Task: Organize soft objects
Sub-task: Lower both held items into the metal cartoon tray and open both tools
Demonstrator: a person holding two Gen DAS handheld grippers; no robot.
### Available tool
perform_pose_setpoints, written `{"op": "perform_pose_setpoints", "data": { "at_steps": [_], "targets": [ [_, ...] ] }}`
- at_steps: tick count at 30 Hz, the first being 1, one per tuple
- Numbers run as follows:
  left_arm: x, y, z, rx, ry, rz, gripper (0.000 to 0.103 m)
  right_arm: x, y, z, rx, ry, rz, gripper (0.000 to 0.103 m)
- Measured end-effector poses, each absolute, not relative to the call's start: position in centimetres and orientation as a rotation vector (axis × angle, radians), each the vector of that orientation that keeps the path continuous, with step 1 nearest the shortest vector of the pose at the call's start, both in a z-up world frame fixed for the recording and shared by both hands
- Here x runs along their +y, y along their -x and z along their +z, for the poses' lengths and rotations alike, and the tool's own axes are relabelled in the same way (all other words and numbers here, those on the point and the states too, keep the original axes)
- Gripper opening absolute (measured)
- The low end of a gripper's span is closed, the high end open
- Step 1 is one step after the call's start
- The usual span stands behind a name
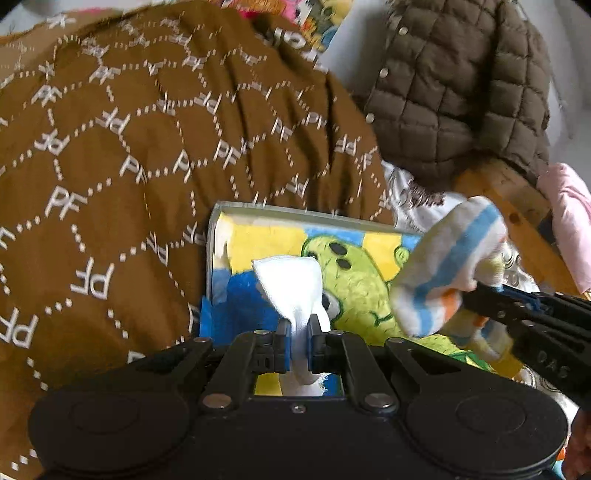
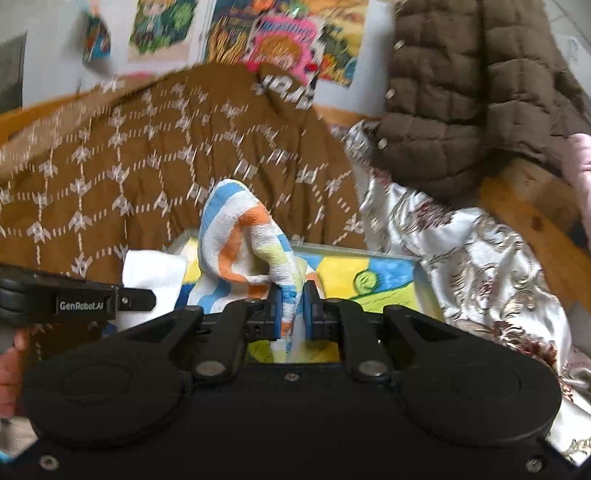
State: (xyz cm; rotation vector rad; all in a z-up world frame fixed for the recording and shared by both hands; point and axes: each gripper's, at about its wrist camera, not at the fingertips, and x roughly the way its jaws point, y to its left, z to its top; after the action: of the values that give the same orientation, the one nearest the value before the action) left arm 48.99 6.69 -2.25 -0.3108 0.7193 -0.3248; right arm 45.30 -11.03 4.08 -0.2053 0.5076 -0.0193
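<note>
While both tools hang over a shallow tray (image 1: 221,229) lined with a bright cartoon print of a green creature on yellow and blue, the left hand-held gripper (image 1: 299,332) pinches a small white cloth (image 1: 291,280) between its blue pads, the cloth sticking up above the jaws. Just to its right, the right hand-held gripper (image 2: 292,308) is clenched on a soft white cloth striped in blue, orange and pale yellow (image 2: 243,225), which bunches upward over the tray. Beyond the tray lies a large brown fabric with white dotted hexagons and letters (image 1: 129,147). To the right, a glossy white cloth with a brown floral pattern (image 2: 461,258) drapes beside a wooden rail (image 1: 513,199). Farther back sits a quilted brown puffer jacket (image 1: 454,85), and colourful cartoon posters (image 2: 288,33) hang on the wall.
</note>
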Motion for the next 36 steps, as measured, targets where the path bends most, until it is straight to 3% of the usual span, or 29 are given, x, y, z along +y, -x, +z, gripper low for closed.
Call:
{"op": "perform_pose_setpoints", "data": {
  "at_steps": [13,17,22,25,28,32,34,36],
  "targets": [
    [5.1,-49.1,-3.8,0.769,0.235,-0.324,0.013,-11.0,-49.8,-3.0,0.665,0.213,-0.035,0.007],
    [5.8,-48.7,-3.9,0.748,0.286,-0.299,0.019,-12.1,-49.1,-3.9,0.656,0.204,-0.065,0.015],
    [6.5,-47.9,-3.3,0.715,0.296,-0.268,0.047,-12.8,-47.8,-4.4,0.651,0.183,-0.053,0.027],
    [7.0,-47.2,-2.4,0.684,0.307,-0.250,0.064,-12.6,-46.7,-3.6,0.618,0.213,-0.032,0.044],
    [7.5,-46.3,-1.2,0.648,0.323,-0.245,0.072,-12.6,-45.8,-2.3,0.592,0.205,-0.016,0.051],
    [8.6,-44.0,0.6,0.559,0.347,-0.222,0.074,-13.0,-44.1,0.1,0.560,0.166,0.006,0.060],
    [9.2,-42.5,1.5,0.508,0.350,-0.194,0.085,-13.4,-43.1,1.2,0.540,0.141,0.013,0.065],
    [9.7,-40.9,2.6,0.459,0.349,-0.155,0.088,-13.7,-41.8,2.5,0.513,0.105,0.021,0.072]
  ]
}}
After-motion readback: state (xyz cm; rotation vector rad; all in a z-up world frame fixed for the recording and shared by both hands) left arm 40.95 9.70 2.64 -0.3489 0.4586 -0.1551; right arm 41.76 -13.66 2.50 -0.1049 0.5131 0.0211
